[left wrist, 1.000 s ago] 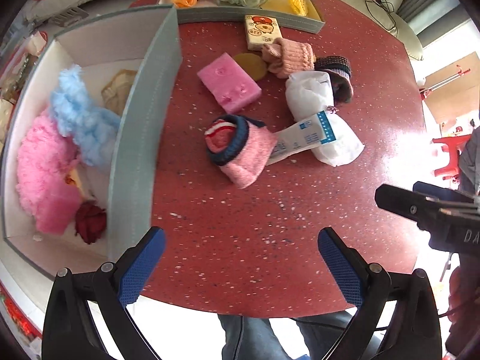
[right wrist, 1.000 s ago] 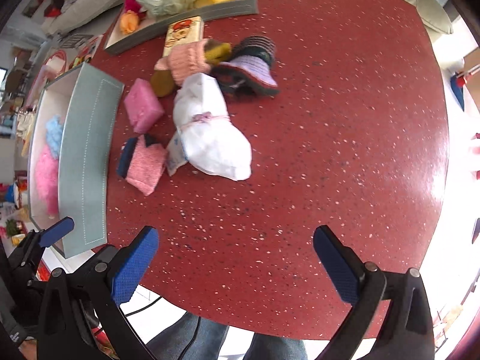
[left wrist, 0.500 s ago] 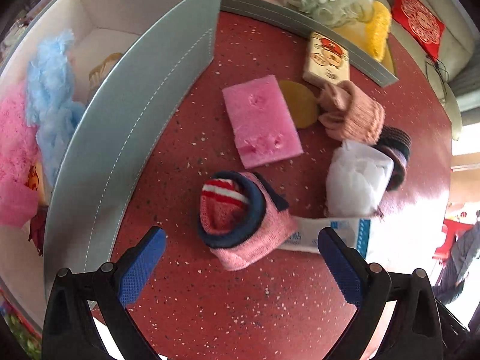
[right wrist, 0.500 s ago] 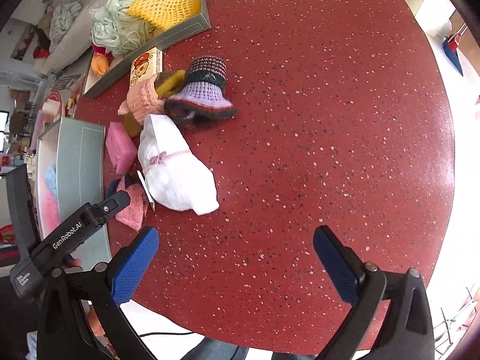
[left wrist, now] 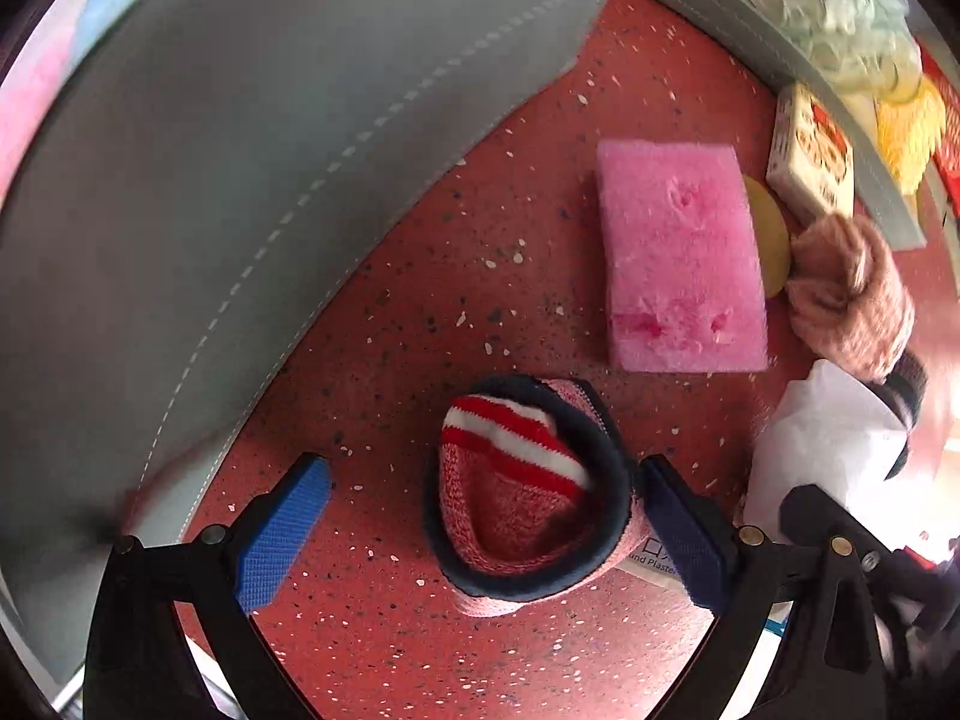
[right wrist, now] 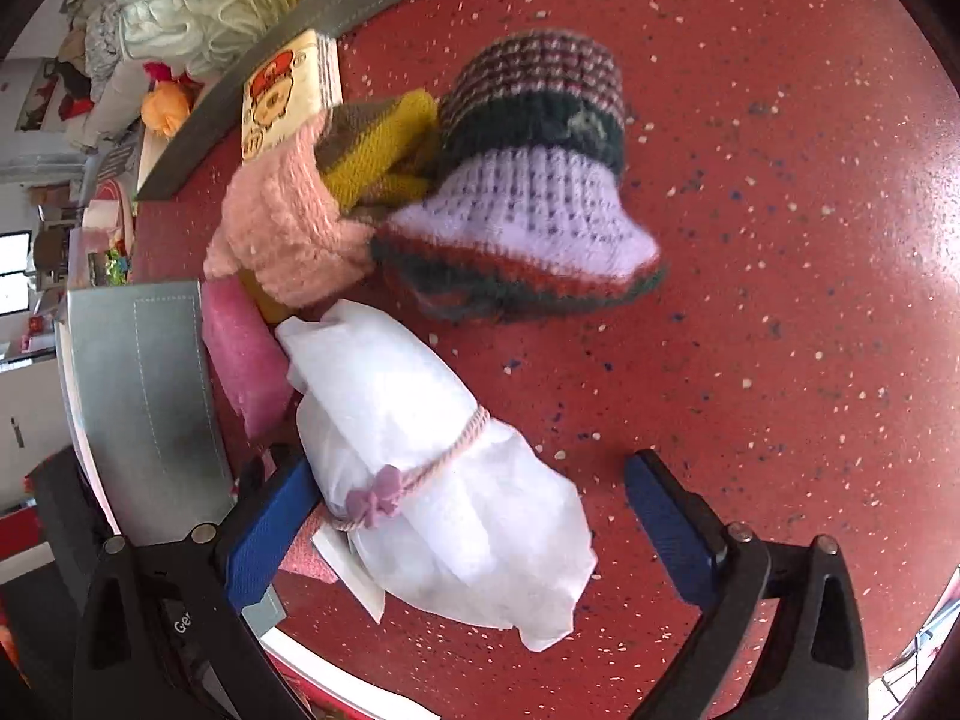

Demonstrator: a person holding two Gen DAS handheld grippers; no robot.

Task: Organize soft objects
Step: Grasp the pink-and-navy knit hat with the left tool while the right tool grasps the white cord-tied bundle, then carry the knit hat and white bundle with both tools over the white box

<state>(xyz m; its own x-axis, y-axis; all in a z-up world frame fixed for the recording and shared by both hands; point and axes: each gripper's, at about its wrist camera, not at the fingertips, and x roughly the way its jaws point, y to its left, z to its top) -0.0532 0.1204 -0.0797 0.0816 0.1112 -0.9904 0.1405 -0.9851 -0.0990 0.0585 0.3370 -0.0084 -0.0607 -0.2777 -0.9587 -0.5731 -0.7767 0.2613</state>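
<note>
Sorting partly done: grey box (left wrist: 252, 192) already filled with fluffy pieces, but rolled sock (left wrist: 522, 498), pink sponge (left wrist: 678, 264), white bundle (right wrist: 432, 480) and knit hat (right wrist: 534, 180) still loose on red speckled table (right wrist: 780, 300). Left gripper (left wrist: 480, 531) spread wide around sock, not yet pinching. Right gripper (right wrist: 474, 525) just narrowing slightly, straddling bundle without squeezing; cluttered room beyond table.

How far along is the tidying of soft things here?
Partly done: the grey bins already hold fluffy items. In hand: open left gripper straddles the pink rolled sock bundle; open right gripper, its jaws just closing, straddles the white cord-tied pouch. Left: pink sponge block, knitted striped hat.
</note>
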